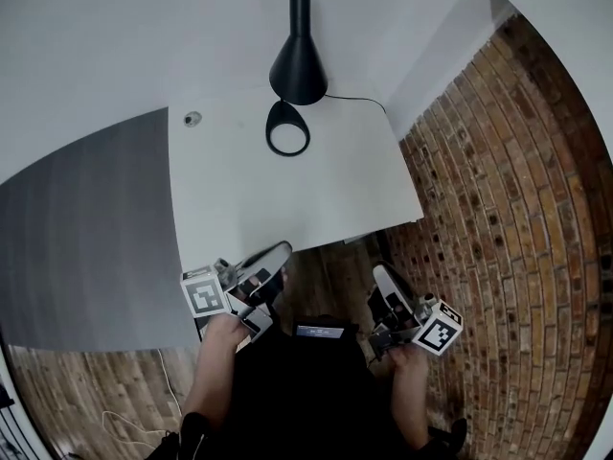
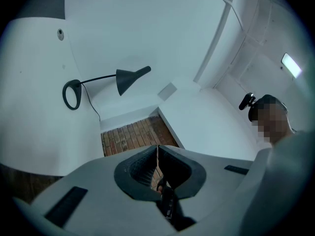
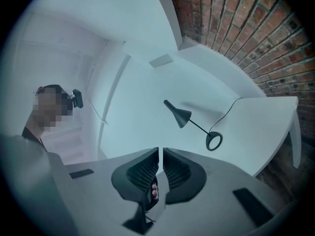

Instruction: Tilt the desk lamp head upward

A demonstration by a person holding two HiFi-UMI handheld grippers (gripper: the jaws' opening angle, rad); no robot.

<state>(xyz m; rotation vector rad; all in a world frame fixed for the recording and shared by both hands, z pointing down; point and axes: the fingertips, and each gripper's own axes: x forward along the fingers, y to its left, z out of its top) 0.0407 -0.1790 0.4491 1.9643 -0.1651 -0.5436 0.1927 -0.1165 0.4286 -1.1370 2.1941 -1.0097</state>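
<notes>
The black desk lamp stands at the back of the white desk (image 1: 287, 199). Its cone head (image 1: 298, 65) hangs over its ring base (image 1: 287, 128). The left gripper view shows the head (image 2: 129, 79) and ring base (image 2: 72, 94) far off, as does the right gripper view, with head (image 3: 178, 113) and base (image 3: 214, 141). My left gripper (image 1: 278, 255) hovers at the desk's front edge, jaws shut with nothing between them (image 2: 157, 154). My right gripper (image 1: 385, 278) is off the front right corner, also shut and empty (image 3: 161, 156). Both are far from the lamp.
A brick wall (image 1: 517, 209) runs along the desk's right side. The lamp's cable (image 1: 356, 100) trails right from the base. A small round grommet (image 1: 192, 119) sits in the desk's back left corner. A grey surface (image 1: 86, 228) adjoins the desk on the left.
</notes>
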